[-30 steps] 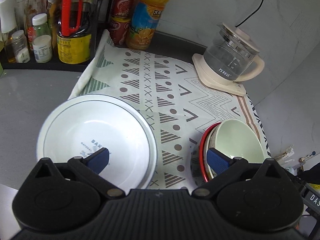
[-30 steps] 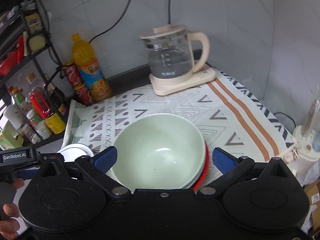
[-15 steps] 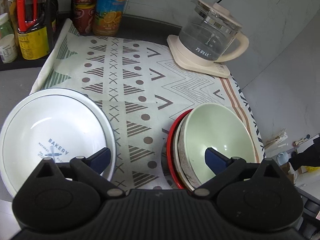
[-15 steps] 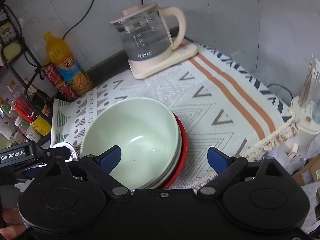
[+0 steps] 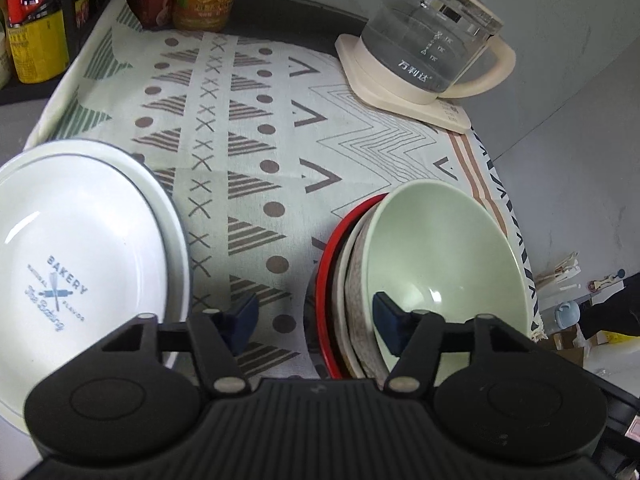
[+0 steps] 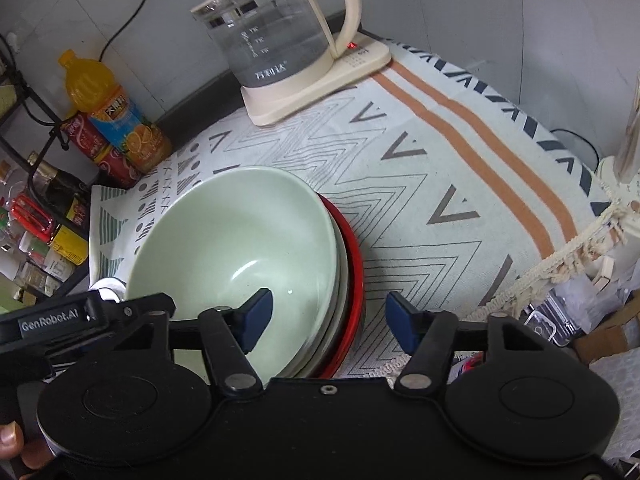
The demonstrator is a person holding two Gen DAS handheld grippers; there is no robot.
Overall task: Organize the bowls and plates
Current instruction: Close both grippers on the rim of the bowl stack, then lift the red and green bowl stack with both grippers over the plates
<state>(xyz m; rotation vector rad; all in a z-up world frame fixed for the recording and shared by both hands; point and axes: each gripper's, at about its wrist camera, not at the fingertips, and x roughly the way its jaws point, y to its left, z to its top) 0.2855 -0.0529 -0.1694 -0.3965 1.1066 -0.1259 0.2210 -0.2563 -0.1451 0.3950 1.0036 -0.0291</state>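
Both grippers straddling the bowl stack's rims, jaws parted, nothing gripped

The left gripper (image 5: 314, 322) and right gripper (image 6: 328, 322) each have one pad inside the pale green bowl (image 6: 236, 260), the other outside the red bowl (image 5: 326, 280) beneath; the white Bakery plate (image 5: 72, 264) sits left. Best seat both deep, then close evenly.

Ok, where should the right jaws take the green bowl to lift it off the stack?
Grip the green bowl by its thin rim on the right side, one jaw inside, one outside. That edge stands above the bowls beneath, and the right gripper already straddles it, open.
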